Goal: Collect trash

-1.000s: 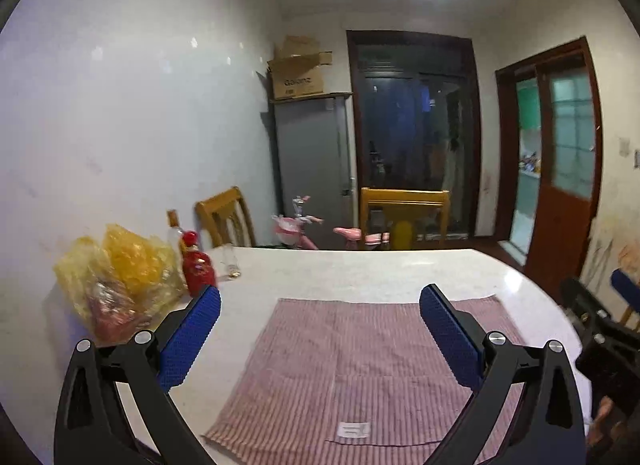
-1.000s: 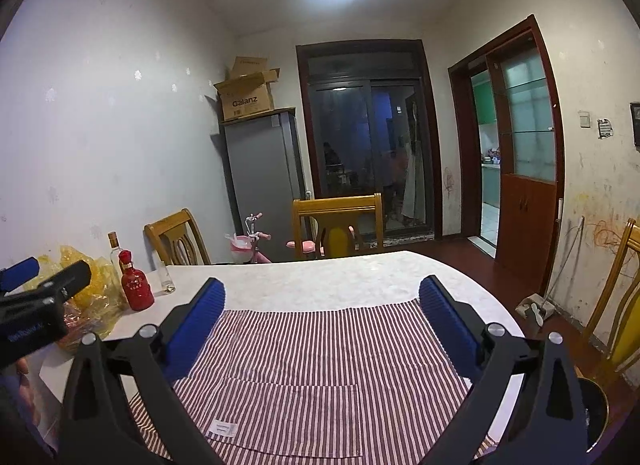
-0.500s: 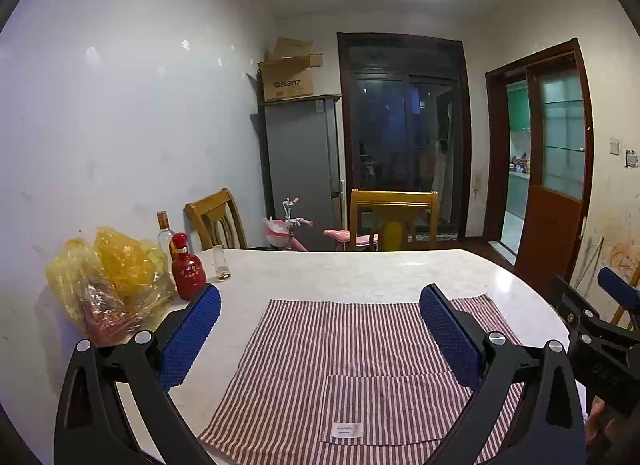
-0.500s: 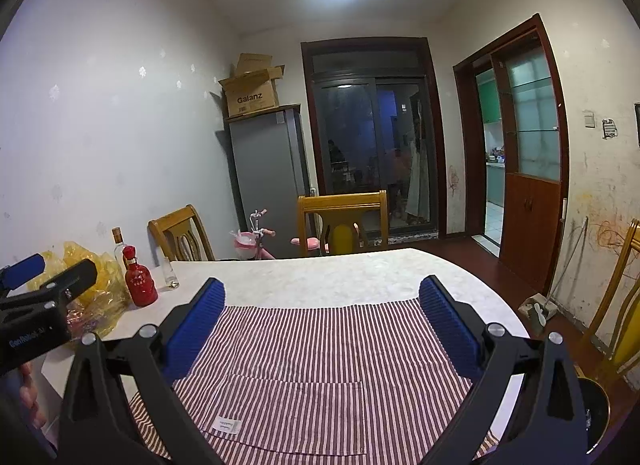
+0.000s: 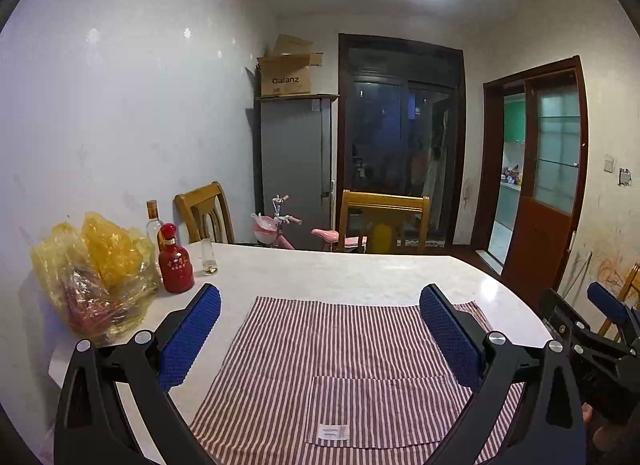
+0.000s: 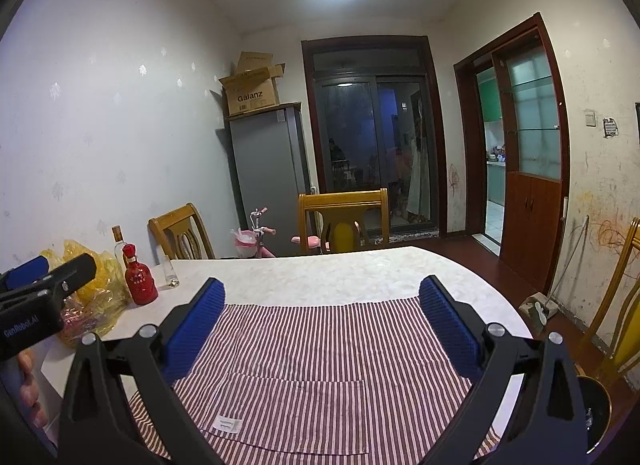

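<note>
Both pairs of tongs hang above the near edge of the pale table [image 5: 360, 273], side by side and pointing across it toward the far chairs. The left gripper [image 5: 320, 329] has its blue fingers [image 5: 192, 337] spread wide with nothing between them, and the right gripper [image 6: 322, 325] is likewise spread and empty. Under both lies a striped cloth [image 5: 340, 345], flat, with a small white label [image 5: 333, 433] near its front hem. No loose scrap shows on the table; the likeliest trash is the yellow plastic bag [image 5: 96, 269] — crumpled, with something reddish inside — slumped at the table's left end against the wall. That is a judgement, not a certainty. It lies ahead and well to the left of the left gripper, and farther still from the right one, whose view shows it [image 6: 100, 285] partly hidden behind the left tool's body. So the left hand is the nearer, and would need to swing leftward rather than forward. The bag has no clear long axis; its bunched top rises in two peaks, which looks the easiest place to pinch. A red bottle [image 5: 175, 263], a clear bottle [image 5: 153, 221] and a small glass [image 5: 208, 257] stand just beside the bag on its right — close enough to be knocked by a careless sweep.
</note>
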`<control>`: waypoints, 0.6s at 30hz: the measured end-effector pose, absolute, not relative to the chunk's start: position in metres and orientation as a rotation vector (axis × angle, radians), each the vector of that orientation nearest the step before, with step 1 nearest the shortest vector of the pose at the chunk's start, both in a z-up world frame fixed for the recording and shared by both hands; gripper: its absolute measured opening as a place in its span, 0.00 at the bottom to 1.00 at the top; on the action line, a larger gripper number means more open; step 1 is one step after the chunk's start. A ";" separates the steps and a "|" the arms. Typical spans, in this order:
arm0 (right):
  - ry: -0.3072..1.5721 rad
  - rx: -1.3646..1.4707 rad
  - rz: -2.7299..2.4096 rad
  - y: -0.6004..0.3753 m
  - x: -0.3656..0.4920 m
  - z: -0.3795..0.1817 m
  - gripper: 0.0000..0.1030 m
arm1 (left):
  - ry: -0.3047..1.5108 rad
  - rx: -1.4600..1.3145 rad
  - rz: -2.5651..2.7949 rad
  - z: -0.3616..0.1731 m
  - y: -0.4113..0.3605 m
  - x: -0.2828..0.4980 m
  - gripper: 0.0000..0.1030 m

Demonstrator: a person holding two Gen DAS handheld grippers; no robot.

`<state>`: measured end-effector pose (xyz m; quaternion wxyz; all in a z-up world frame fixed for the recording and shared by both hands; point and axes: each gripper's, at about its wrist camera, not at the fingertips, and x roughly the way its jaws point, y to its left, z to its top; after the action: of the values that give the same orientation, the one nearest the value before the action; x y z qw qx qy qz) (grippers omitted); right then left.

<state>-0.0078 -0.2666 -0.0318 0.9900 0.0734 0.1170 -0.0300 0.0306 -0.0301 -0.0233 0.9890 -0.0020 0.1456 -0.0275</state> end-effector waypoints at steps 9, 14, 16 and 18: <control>0.237 0.151 -0.057 -0.268 -0.008 -0.031 0.95 | 0.285 -0.004 -0.057 -0.021 -0.031 0.029 0.94; 0.235 0.149 -0.055 -0.270 -0.008 -0.031 0.95 | 0.284 -0.002 -0.059 -0.020 -0.032 0.029 0.94; 0.235 0.149 -0.055 -0.270 -0.008 -0.031 0.95 | 0.284 -0.001 -0.062 -0.019 -0.033 0.029 0.94; 0.236 0.149 -0.056 -0.270 -0.008 -0.031 0.95 | 0.283 0.001 -0.066 -0.019 -0.033 0.030 0.94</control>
<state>-0.0079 -0.2699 -0.0315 0.9899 0.0741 0.1175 -0.0277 0.0297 -0.0328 -0.0195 0.9894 0.0007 0.1412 -0.0326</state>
